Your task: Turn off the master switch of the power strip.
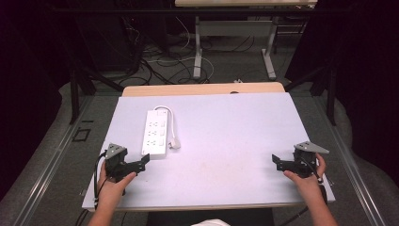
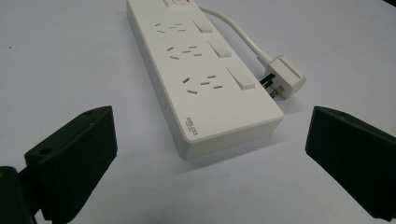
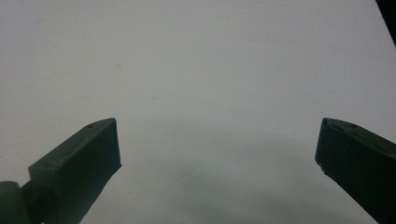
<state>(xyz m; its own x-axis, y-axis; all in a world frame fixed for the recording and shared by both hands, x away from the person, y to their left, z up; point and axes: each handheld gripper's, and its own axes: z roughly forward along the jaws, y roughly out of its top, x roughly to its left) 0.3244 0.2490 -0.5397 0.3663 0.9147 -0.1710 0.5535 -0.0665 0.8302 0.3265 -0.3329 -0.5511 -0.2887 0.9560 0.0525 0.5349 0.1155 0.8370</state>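
A white power strip point(image 1: 155, 133) is laid on the tabletop point(image 1: 226, 141), left of centre, its long axis running from near edge to far edge, cable end away. The left gripper point(image 1: 144, 161), jaws apart, is held just before its near end; the right gripper point(image 1: 277, 161), jaws apart, is held well apart.

The power strip point(image 1: 155, 133) with its plug point(image 1: 175, 142) (cord looped beside it) blocks the worktop's point(image 1: 235, 141) left side — bare surface runs free from there to the right edge.
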